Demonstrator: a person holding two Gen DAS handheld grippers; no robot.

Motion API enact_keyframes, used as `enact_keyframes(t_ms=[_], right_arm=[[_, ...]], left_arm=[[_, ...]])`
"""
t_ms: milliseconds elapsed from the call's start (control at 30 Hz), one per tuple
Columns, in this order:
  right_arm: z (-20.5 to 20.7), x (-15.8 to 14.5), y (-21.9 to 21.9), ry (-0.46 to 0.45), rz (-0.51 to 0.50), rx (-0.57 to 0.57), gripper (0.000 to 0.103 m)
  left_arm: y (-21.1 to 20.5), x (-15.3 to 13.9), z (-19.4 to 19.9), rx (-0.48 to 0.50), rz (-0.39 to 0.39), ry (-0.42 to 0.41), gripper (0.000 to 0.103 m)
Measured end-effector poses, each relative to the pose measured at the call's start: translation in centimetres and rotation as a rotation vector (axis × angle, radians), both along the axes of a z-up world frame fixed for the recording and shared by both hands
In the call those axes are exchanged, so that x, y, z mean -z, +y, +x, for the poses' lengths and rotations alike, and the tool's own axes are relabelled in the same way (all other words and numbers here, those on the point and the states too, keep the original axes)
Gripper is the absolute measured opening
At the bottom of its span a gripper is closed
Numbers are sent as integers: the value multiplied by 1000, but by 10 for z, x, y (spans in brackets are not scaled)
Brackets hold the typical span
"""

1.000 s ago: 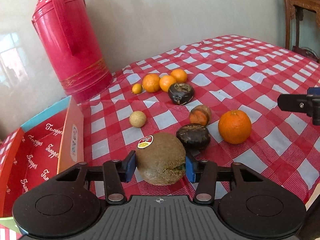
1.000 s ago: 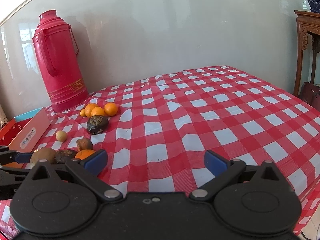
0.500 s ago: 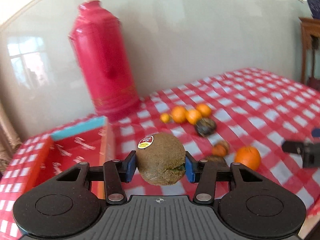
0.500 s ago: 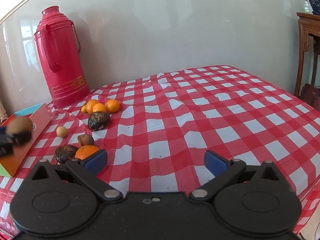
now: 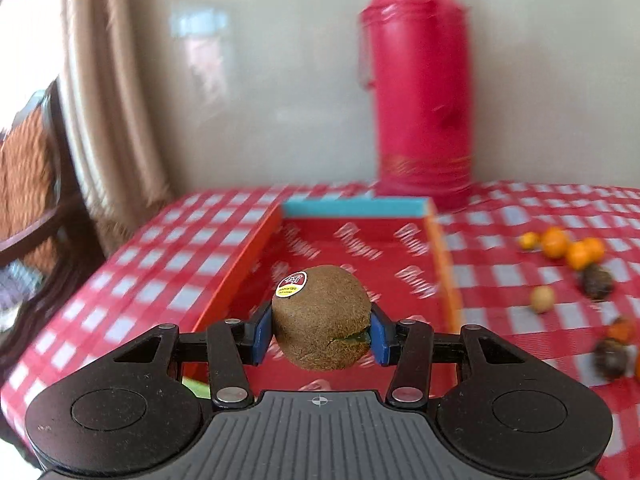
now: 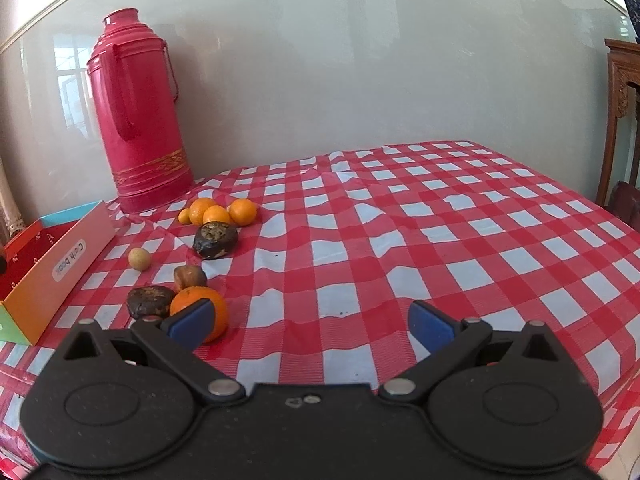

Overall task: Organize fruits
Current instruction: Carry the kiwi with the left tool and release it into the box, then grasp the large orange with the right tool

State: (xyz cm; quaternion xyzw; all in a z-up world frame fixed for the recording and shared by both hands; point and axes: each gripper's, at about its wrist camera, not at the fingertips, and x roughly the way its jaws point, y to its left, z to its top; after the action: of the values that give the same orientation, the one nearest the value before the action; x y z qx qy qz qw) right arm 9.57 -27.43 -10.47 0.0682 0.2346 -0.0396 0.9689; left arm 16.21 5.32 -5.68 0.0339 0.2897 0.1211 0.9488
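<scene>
My left gripper (image 5: 320, 334) is shut on a brown kiwi (image 5: 320, 316) with a sticker and holds it above the near end of the open red box (image 5: 360, 240). The box also shows at the left of the right wrist view (image 6: 56, 264). My right gripper (image 6: 310, 326) is open and empty above the tablecloth. A large orange (image 6: 200, 312) lies just behind its left fingertip, with dark fruits (image 6: 148, 302) beside it. Small oranges (image 6: 218, 212), a dark fruit (image 6: 216, 240) and a small round tan fruit (image 6: 139, 259) lie farther back.
A tall red thermos (image 6: 136, 120) stands by the wall behind the box, also in the left wrist view (image 5: 420, 92). The red checked table (image 6: 440, 232) ends at the right near a wooden chair (image 6: 622, 120). A curtain and a chair are left of the table (image 5: 80, 120).
My left gripper has lifted the kiwi off the table and swung left, from beside the fruit pile to above the red box. The right gripper has hardly moved.
</scene>
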Motion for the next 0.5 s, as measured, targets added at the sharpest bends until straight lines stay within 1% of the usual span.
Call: enact_keyframes(t_ms=[133, 200, 267, 367, 433, 500], right_arm=[[1, -1, 7, -8, -20, -29, 97], [2, -1, 12, -17, -34, -46, 97], [2, -2, 16, -30, -50, -68, 97], [2, -4, 22, -51, -69, -94, 97], [2, -4, 23, -56, -65, -113, 97], [3, -4, 23, -49, -40, -141, 97]], left_arm=[[23, 14, 10, -101, -79, 86, 49], [23, 17, 11, -121, -57, 93, 48], [20, 18, 10, -138, -52, 100, 49], [20, 17, 9, -170, -41, 88, 49], [20, 15, 6, -178, -43, 75, 60], [20, 11, 2, -179, -31, 47, 63]])
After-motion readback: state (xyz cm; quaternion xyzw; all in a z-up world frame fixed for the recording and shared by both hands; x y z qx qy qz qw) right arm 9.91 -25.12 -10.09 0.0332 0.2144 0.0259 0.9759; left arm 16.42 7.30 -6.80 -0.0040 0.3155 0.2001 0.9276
